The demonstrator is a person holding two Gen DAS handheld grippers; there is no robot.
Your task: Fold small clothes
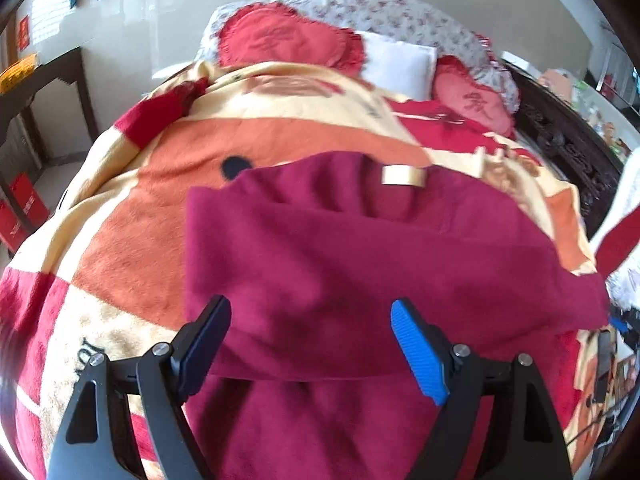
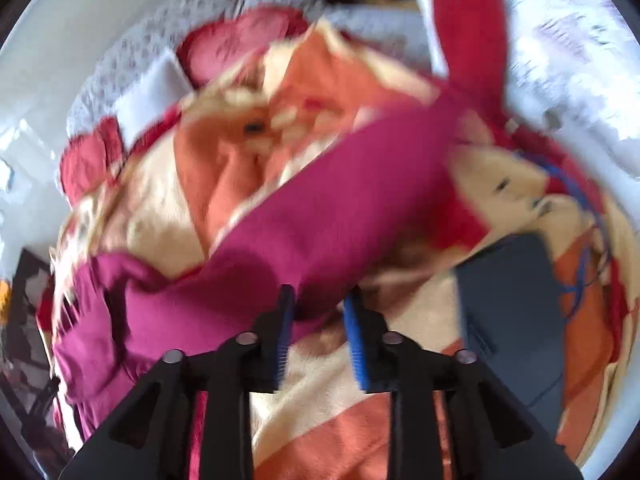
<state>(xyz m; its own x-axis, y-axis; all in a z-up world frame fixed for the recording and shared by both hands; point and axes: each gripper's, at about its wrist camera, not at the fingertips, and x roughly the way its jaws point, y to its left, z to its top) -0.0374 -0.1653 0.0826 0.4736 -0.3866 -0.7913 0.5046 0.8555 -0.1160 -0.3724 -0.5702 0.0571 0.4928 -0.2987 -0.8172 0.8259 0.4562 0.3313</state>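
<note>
one maroon garment (image 1: 360,264) lies partly folded on the bed's blanket (image 1: 132,216), the left tool (image 1: 312,344) spread wide and empty above it while the right tool (image 2: 318,312) pinches its edge, so further folds seem left.

Patterned blanket (image 1: 160,208), red pillows (image 1: 280,40)

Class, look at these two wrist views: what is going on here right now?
A person with two hand-held grippers is folding a maroon garment on a bed covered by an orange and cream blanket. The right hand-held gripper has pinched a part of the garment and holds it raised. The left hand-held gripper hovers open above the garment, gripping nothing.
</note>
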